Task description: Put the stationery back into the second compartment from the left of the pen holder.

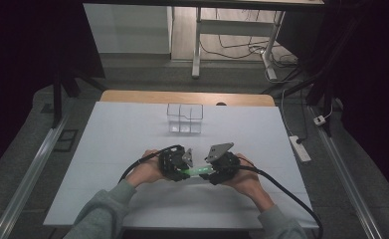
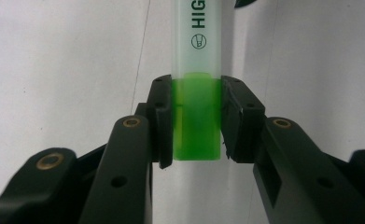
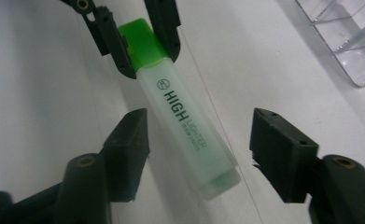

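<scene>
Green and frosted plastic make up the highlighter [image 1: 196,172]: a bright green cap at one end and a pale, translucent barrel printed with dark letters reading HIGHLIGHTER and a small round logo. It lies level just above the white table [image 1: 107,149], between the two grippers, near the table's front edge.

At the left of the high view, the left gripper [image 1: 181,167] points rightward, held in a hand whose grey sleeve comes in from the bottom edge. In the left gripper view its black pads [image 2: 163,119] press on both sides of the green cap [image 2: 196,116], pinching it firmly, with the barrel running away from the camera.

To the right, the right gripper [image 1: 213,172] faces the left one, tipped inward, a grey three-cornered plate on top and a thick black cable trailing off toward the table's right corner. In the right gripper view its jaws stand spread on either side of the barrel's pale end [image 3: 217,179], with the left pad close to the barrel and neither pad touching.

Farther back on the table stands a clear plastic organizer [image 1: 184,118] with compartments. Beyond the table lie a grey floor, desk legs, loose cables and a white power strip [image 1: 300,148].
</scene>
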Available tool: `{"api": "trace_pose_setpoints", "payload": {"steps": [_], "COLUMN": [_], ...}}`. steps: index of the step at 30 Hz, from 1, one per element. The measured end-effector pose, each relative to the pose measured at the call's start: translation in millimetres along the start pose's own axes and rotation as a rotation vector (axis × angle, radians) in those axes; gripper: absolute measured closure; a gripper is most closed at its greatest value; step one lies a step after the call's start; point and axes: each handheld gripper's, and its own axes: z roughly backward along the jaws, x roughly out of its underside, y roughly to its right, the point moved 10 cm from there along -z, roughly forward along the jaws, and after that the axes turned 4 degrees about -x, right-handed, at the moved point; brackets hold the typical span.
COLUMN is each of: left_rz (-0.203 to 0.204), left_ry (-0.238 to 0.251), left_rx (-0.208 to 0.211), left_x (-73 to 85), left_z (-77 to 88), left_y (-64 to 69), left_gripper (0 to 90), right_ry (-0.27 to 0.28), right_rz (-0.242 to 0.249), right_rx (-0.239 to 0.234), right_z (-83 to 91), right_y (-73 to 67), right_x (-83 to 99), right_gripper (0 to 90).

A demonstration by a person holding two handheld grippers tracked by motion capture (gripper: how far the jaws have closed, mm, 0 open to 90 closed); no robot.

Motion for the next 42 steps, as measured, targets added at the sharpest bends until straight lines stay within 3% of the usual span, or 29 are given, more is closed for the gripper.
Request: {"api": "trace_pose_setpoints", "payload": {"steps": [6, 14, 19, 23, 27, 28, 29, 30, 32, 39, 42], "left_rz": [-0.002, -0.017, -0.027, -0.007, 0.086, 0.108, 0.133, 0.147, 0.185, 0.326, 0.350], "left_ry": [0.002, 0.014, 0.018, 0.045, 0.066, 0.075, 0.084, 0.092, 0.127, 0.242, 0.267], "left_rx": [0.002, 0.023, 0.033, 0.045, 0.027, 0.019, 0.008, -0.006, -0.021, -0.024, -0.030], "left_x": [-1.1, -2.6, -1.7, -2.4, -1.3, -1.2, -1.1, -1.1, -1.5, 7.3, 13.1], "left_z": [0.0, 1.9, 3.9, 7.0, 4.8, 4.3, 4.5, 5.2, 8.3, 17.7, 20.1], "left_y": [1.6, 5.6, 6.1, 4.9, -3.0, -5.3, -7.8, -11.0, -15.4, -27.2, -29.8], "left_gripper": [66.9, 66.8, 66.2, 64.6, 58.1, 53.3, 42.9, 42.9, 33.9, 29.1, 27.9], "right_ry": [-0.044, -0.164, -0.161, -0.165, -0.166, -0.154, -0.152, -0.152, -0.132, -0.083, -0.068], "right_rz": [0.033, 0.143, 0.182, 0.224, 0.221, 0.201, 0.189, 0.189, 0.162, 0.132, 0.116], "right_rx": [-0.027, -0.021, -0.032, -0.050, -0.040, -0.039, -0.039, -0.039, -0.031, -0.007, 0.009], "right_z": [-3.5, -14.9, -16.5, -18.7, -18.8, -18.9, -15.7, -15.7, -11.7, -6.5, -3.8], "right_y": [-2.8, -8.6, -11.8, -16.6, -15.8, -16.2, -14.1, -14.1, -12.1, -6.4, -3.8], "right_x": [0.2, 11.3, 11.2, 12.6, 11.6, 11.2, 11.5, 11.5, 9.3, 5.9, 5.0], "right_gripper": [46.5, 58.2, 60.8, 64.8, 65.7, 65.7, 65.7, 65.7, 65.8, 65.7, 65.7]}}
